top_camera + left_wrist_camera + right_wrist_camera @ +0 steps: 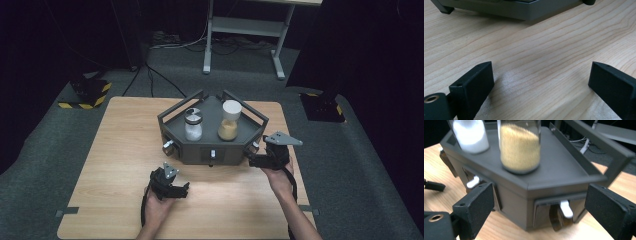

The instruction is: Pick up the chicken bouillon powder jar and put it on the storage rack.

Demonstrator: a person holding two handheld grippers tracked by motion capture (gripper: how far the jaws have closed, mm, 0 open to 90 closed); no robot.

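Your right gripper (537,202), jaws wide and empty, faces the white drawer handle (566,209) at the organizer's (200,150) four o'clock corner, ready to pull, while your left gripper (541,82) rests wide open on the tabletop (110,150) at seven o'clock, keeping clear.

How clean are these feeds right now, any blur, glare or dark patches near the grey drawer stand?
High view: dark room, even light on the wooden table, soft image, no glare. Left gripper view: sharp wood grain, pale sheen between the open left gripper, stand's shadow above. Right gripper view: the grey drawer stand and two jars slightly smeared; the right gripper open, the white drawer handle bright.
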